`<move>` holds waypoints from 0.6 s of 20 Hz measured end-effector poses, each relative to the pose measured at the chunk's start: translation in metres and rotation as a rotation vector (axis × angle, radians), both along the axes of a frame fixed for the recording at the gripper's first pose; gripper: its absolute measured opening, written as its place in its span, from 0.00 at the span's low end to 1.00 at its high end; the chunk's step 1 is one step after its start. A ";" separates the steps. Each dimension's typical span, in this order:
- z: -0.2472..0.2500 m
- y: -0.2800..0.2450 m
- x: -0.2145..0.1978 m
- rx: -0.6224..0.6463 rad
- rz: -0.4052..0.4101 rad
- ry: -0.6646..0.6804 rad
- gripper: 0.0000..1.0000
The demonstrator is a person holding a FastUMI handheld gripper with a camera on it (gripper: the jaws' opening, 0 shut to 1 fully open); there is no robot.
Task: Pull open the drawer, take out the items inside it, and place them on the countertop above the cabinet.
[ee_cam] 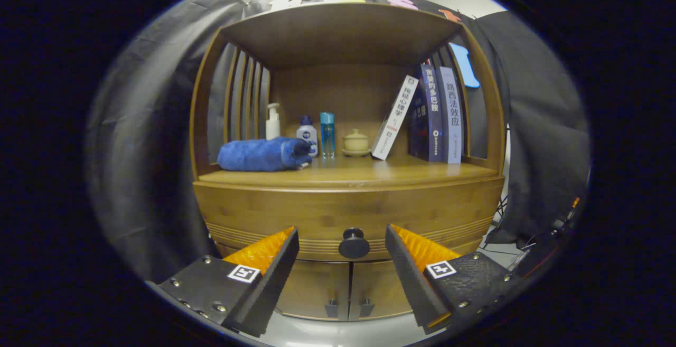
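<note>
Bamboo-coloured wood is making up the whole cabinet (348, 209), and its drawer (296, 215) is sitting shut, flush with the curved front just under the countertop (364, 174). The drawer's round dark knob (354, 243) is showing in the gap between the fingers of the gripper (342, 241), which are standing wide apart and gripping nothing; neither finger is touching the knob, which is lying a little beyond them. Below the knob, two small cupboard doors (348, 289) are meeting at a seam, each with a small dark handle.

Above the knob, on the countertop, a rolled blue towel (262, 154) is lying to the left. Behind the towel a white pump bottle (272, 121) is standing, and to its right a small white bottle with a blue cap (307, 132), then a tall clear blue bottle (327, 134), then a pale lidded cup on a saucer (356, 142). Further right, a white book (395, 117) is leaning against a row of upright books (441, 113) at the cabinet's right side. What the drawer is holding cannot be told.
</note>
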State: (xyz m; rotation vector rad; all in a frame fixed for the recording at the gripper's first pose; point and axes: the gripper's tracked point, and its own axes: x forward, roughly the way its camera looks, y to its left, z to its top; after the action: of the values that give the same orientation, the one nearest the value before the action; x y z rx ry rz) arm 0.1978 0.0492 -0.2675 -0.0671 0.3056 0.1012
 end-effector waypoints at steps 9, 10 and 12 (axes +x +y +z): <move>-0.027 -0.014 0.027 -0.015 -0.048 0.017 0.48; -0.031 -0.012 0.032 -0.021 -0.054 0.015 0.40; -0.034 -0.010 0.033 -0.024 -0.064 0.015 0.41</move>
State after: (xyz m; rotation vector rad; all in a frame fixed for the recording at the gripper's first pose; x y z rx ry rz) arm 0.2307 0.0389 -0.3013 -0.0799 0.3241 0.0344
